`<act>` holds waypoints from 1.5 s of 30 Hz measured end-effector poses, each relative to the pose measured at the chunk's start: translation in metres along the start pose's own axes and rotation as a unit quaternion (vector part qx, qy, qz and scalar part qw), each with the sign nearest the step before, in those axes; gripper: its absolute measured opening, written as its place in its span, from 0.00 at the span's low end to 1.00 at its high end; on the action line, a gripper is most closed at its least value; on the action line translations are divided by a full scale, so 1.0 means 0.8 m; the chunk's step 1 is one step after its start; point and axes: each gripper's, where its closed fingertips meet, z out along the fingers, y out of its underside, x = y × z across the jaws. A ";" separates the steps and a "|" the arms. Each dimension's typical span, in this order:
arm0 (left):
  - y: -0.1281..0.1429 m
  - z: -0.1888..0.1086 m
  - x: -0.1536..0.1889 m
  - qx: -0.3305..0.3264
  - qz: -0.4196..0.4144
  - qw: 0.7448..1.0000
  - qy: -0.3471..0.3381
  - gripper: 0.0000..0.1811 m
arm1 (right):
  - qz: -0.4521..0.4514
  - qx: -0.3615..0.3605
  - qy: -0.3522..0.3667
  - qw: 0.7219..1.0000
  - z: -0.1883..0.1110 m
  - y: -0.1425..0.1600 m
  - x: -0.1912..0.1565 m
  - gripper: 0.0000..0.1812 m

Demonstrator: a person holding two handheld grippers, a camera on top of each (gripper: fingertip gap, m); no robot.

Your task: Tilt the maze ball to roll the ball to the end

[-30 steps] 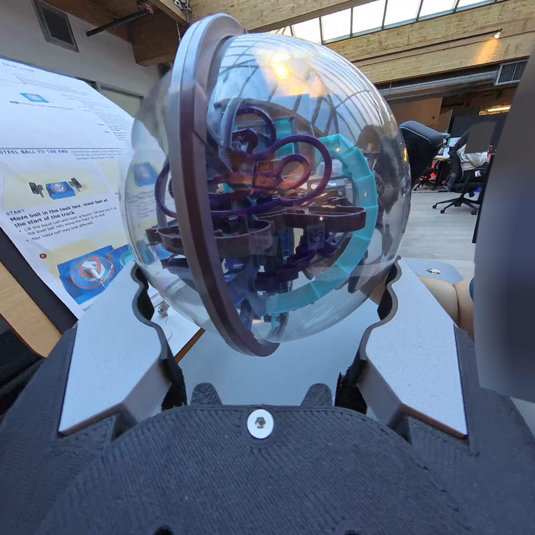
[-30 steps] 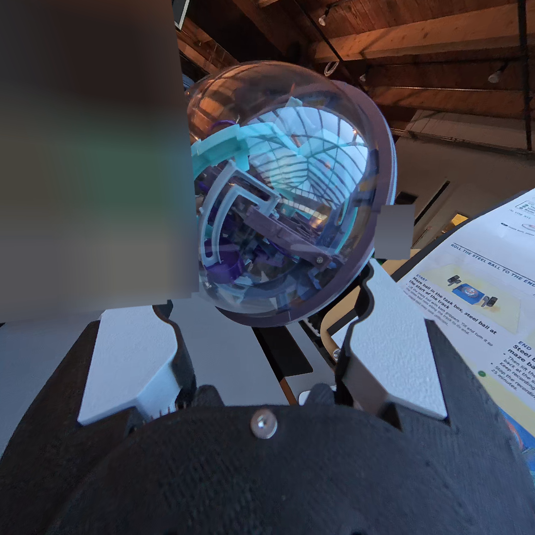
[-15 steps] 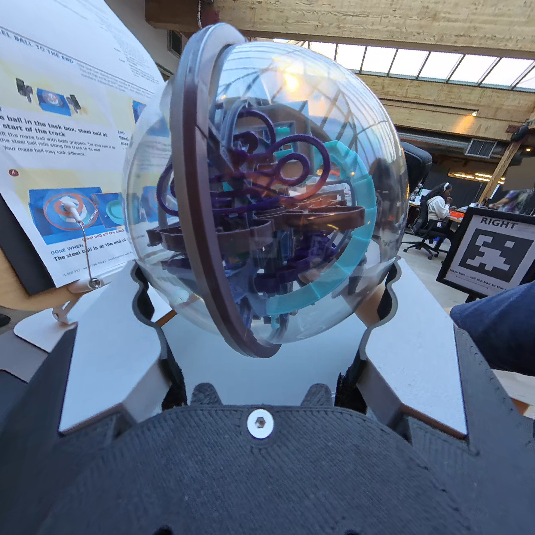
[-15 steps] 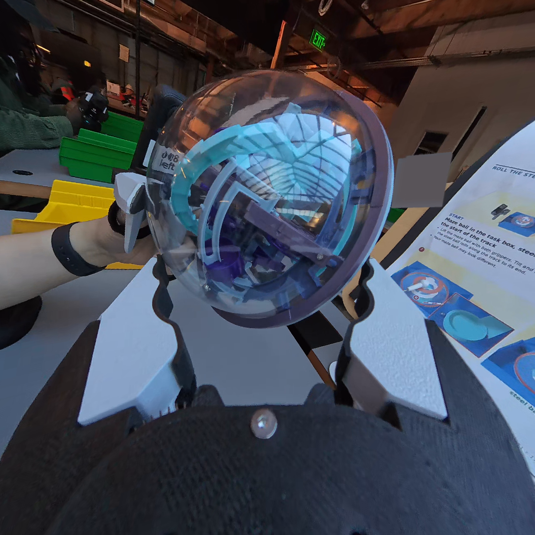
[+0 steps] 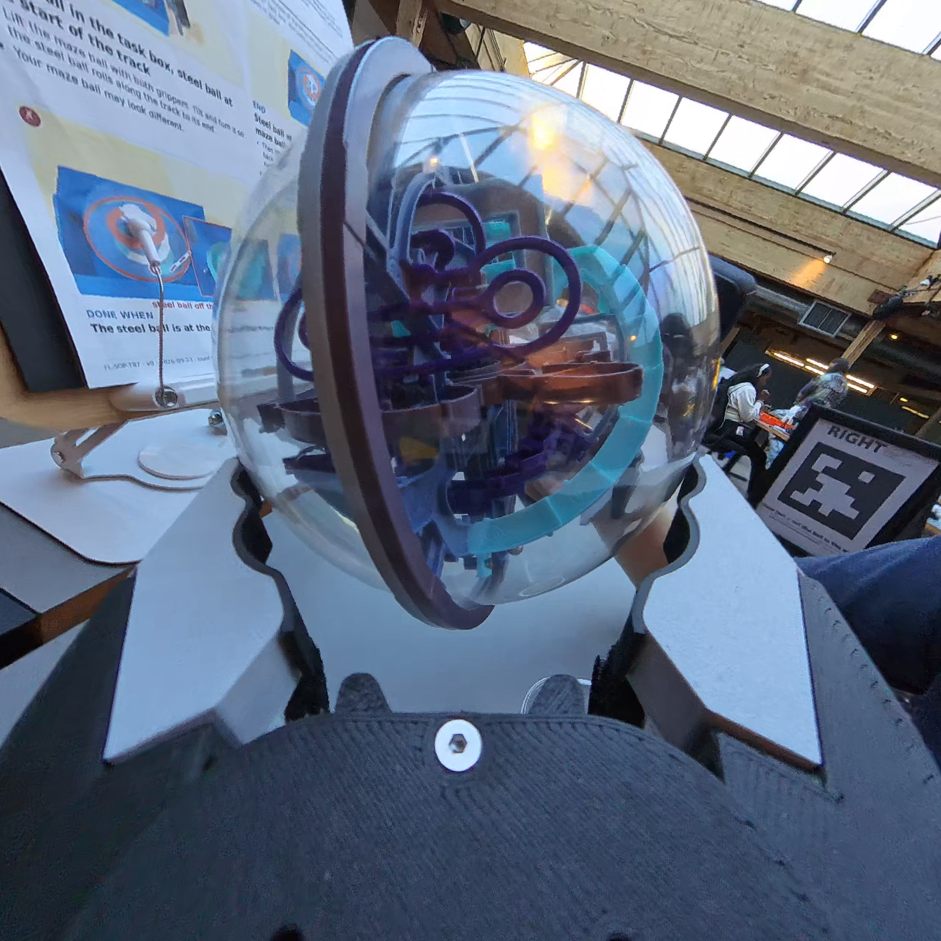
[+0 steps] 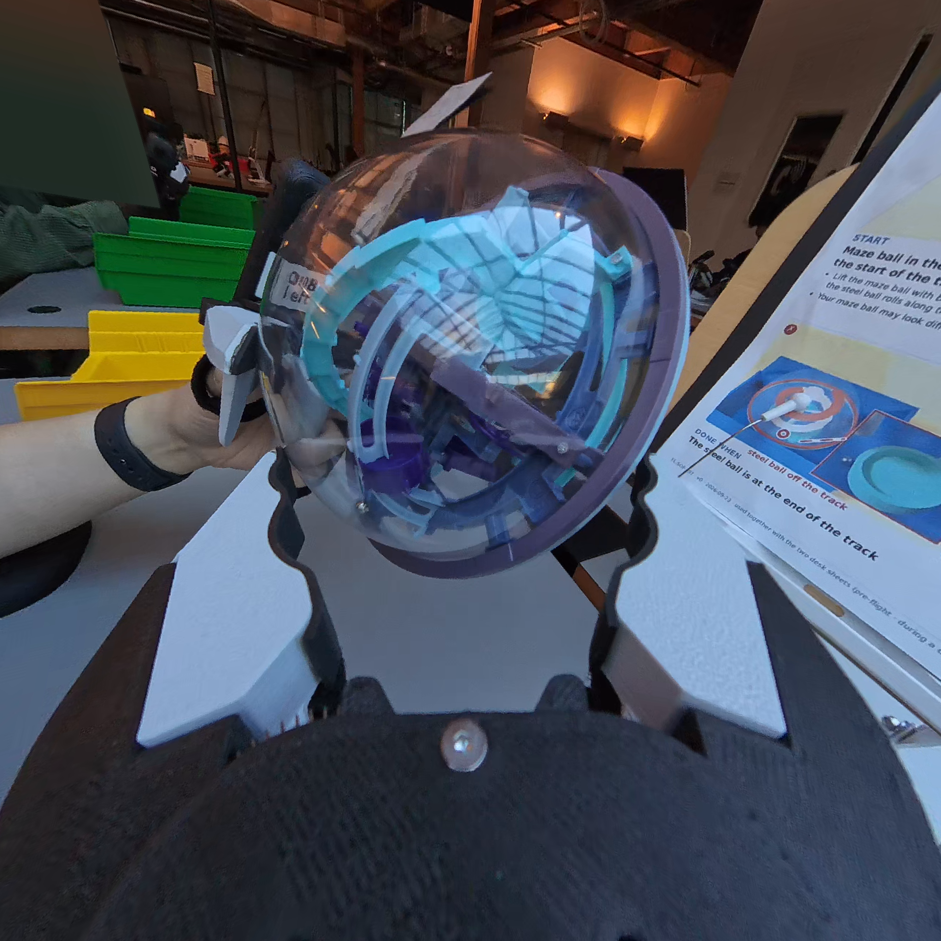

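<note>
Two grippers cradle the maze ball (image 5: 468, 346) from opposite sides, lifted at the centre of both views. The left gripper (image 5: 466, 489) and right gripper (image 6: 463, 489) are each spread wide, with their fingers pressed against the clear shell. The small steel ball cannot be picked out for certain. Best to tilt slowly, both wrists turning together with even pressure, so the sphere doesn't slip.
</note>
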 end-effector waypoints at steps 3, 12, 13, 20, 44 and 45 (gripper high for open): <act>0.010 0.002 -0.010 0.002 -0.030 1.000 0.005 0.87 | 0.014 -0.009 0.000 1.000 0.002 0.011 0.006 0.72; 0.019 0.002 -0.025 -0.005 -0.030 0.999 -0.013 0.87 | 0.035 -0.015 -0.006 0.999 0.009 0.030 0.010 0.72; 0.019 0.002 -0.025 -0.005 -0.029 0.999 -0.013 0.87 | 0.035 -0.014 -0.006 0.999 0.009 0.030 0.010 0.72; 0.018 0.003 -0.022 -0.003 -0.033 0.999 -0.006 0.87 | 0.028 -0.013 -0.005 1.000 0.007 0.026 0.009 0.72; 0.024 0.003 -0.030 -0.011 -0.048 0.999 -0.016 0.87 | 0.048 -0.021 -0.008 0.999 0.010 0.037 0.013 0.72; 0.025 0.003 -0.031 -0.011 -0.050 0.999 -0.016 0.87 | 0.050 -0.021 -0.008 0.999 0.010 0.037 0.013 0.72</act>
